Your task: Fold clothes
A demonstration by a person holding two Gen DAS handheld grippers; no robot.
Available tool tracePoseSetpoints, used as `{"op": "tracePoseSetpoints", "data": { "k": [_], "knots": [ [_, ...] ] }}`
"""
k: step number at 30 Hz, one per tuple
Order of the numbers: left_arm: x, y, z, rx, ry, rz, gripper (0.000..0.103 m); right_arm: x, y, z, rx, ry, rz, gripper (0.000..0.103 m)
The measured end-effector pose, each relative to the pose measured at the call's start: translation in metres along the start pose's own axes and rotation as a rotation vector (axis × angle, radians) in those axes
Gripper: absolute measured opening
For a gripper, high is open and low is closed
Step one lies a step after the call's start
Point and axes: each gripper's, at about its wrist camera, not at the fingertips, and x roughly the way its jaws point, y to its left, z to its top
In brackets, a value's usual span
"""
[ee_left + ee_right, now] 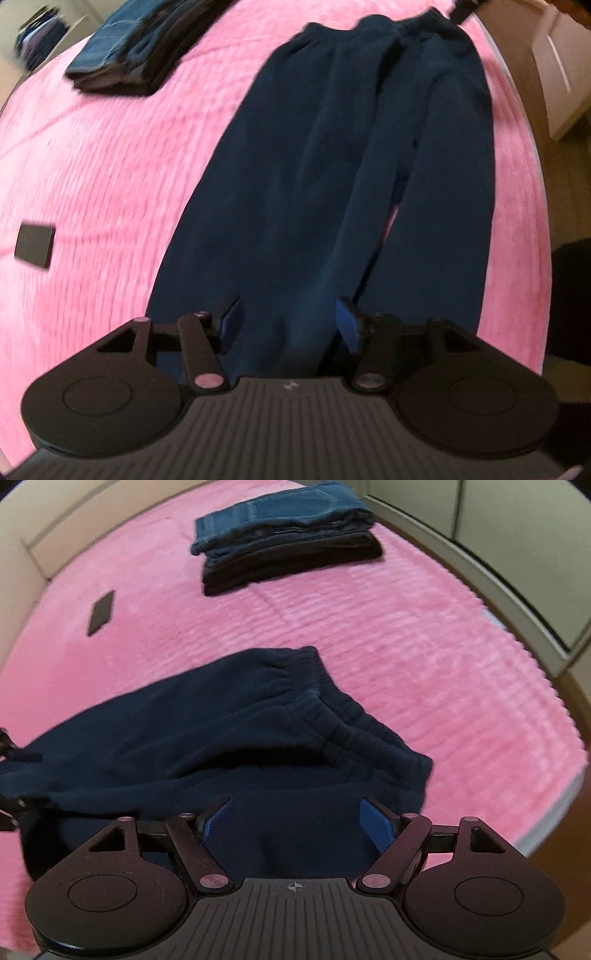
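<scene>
over the near end of the bed, the left gripper (290, 325) and right gripper (295, 823) hover spread wide above navy sweatpants (332, 166) laid flat on the pink blanket (110, 166); farther off, a stack of folded jeans (288, 535) and a small black card (101, 613).

Home bedroom: bed under a pink plush blanket (424, 635), stack of folded clothes (288, 535) near its far edge, pale wardrobe doors (498, 524) beyond the bed's right edge.
</scene>
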Motion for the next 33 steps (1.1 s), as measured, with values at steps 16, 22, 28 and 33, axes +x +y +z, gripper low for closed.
{"op": "tracePoseSetpoints", "data": {
  "k": [16, 22, 28, 33],
  "knots": [
    [0.118, 0.020, 0.218, 0.035, -0.215, -0.119, 0.056, 0.091, -0.089, 0.017, 0.101, 0.019, 0.008, 0.024],
    [0.160, 0.017, 0.256, 0.100, -0.067, -0.191, 0.004, 0.051, -0.139, 0.026, 0.307, 0.009, 0.149, 0.015],
    [0.112, 0.041, 0.310, 0.028, -0.222, -0.171, 0.004, 0.019, -0.177, 0.062, 0.326, -0.143, 0.052, 0.016],
    [0.130, 0.041, 0.346, -0.029, -0.242, -0.116, 0.030, 0.023, -0.180, 0.072, 0.267, -0.179, -0.081, 0.067]
  ]
}}
